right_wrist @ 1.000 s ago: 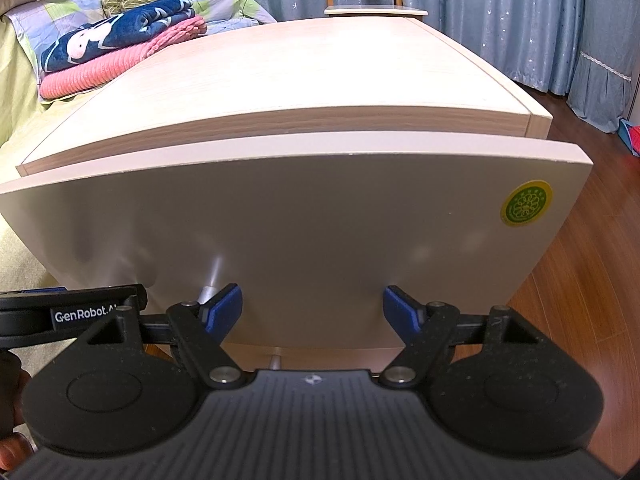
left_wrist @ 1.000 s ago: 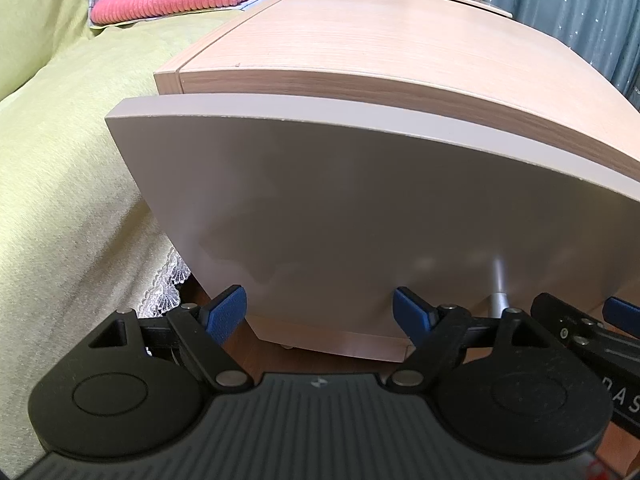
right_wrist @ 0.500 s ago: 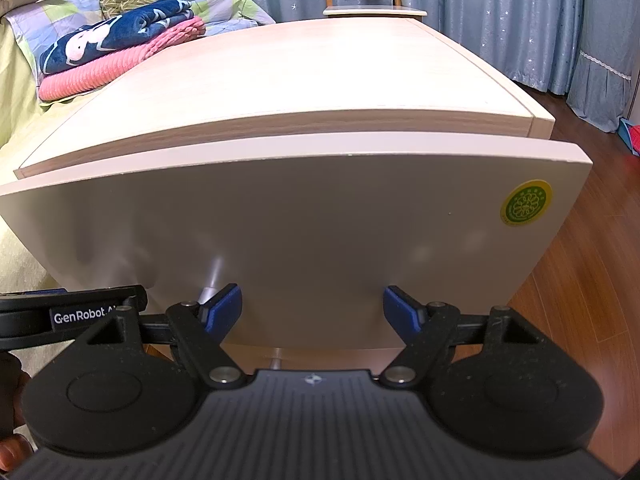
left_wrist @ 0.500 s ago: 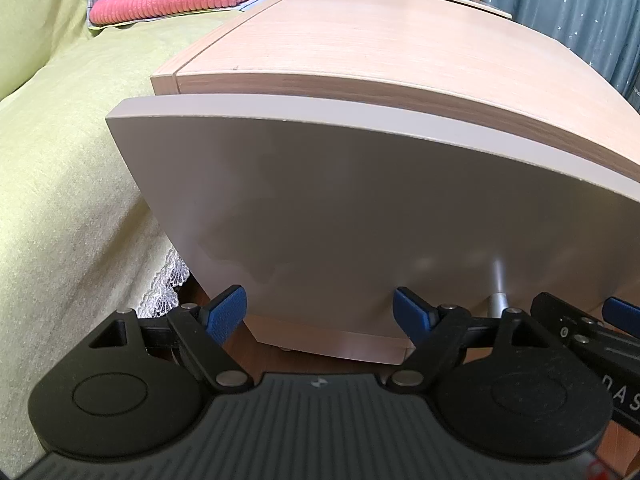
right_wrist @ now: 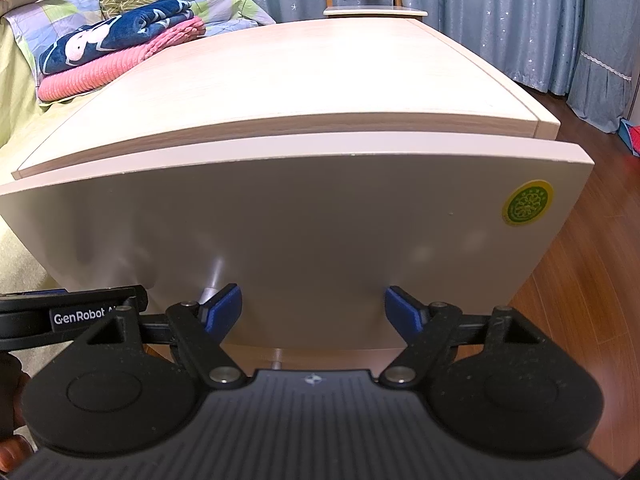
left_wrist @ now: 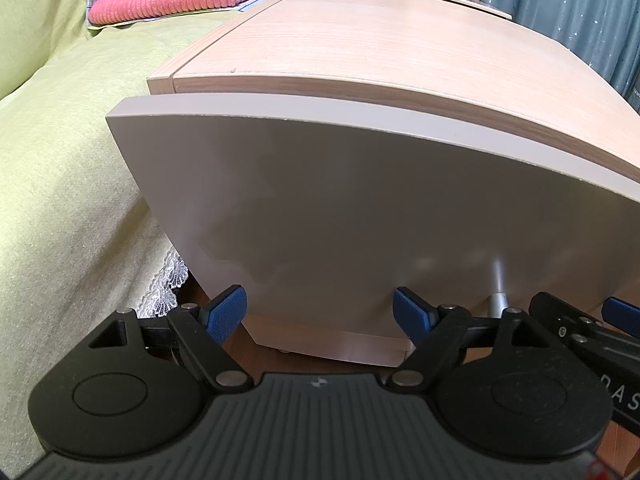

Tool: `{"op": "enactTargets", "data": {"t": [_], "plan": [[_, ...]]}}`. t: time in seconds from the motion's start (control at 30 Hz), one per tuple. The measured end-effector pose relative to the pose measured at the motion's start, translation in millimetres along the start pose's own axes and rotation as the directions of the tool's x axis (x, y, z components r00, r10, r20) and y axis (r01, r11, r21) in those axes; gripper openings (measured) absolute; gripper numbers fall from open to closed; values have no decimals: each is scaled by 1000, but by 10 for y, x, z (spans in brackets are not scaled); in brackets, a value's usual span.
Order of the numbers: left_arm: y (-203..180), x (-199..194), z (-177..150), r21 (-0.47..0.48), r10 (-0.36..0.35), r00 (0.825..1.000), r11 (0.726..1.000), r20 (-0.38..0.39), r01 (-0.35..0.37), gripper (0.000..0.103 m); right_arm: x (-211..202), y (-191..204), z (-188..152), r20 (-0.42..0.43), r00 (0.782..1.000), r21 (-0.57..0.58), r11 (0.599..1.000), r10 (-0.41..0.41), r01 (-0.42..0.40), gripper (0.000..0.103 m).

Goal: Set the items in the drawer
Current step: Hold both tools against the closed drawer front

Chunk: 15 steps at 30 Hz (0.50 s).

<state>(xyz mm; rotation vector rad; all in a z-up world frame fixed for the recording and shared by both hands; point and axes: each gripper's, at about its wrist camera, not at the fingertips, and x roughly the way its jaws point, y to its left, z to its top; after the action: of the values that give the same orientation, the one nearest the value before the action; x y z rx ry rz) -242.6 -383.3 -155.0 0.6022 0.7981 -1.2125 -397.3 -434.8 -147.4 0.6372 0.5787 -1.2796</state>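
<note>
Faintly, "GenRobot" on left tongs (right_wrist: 72, 314); green-yellow sticker (right_wrist: 527, 203) on drawer front (right_wrist: 320, 240).

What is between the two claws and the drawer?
Nothing visible. The left claw and the right claw are both open, side by side, right at the lower edge of the drawer front, with no object in between.

Black left tool (left_wrist: 320, 307) and right tool (right_wrist: 312, 307), blue ribbed pads (left_wrist: 224, 312), silver pivot screws, white GenRobot lettering
</note>
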Motion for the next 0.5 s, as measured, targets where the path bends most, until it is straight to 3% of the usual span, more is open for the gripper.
{"op": "enactTargets", "data": {"t": [0.5], "plan": [[-5,30,23,-3,-1,1000,1000,3,1,81,35,-23,10,7,1000,-1,1000,3,-3,77]]}}
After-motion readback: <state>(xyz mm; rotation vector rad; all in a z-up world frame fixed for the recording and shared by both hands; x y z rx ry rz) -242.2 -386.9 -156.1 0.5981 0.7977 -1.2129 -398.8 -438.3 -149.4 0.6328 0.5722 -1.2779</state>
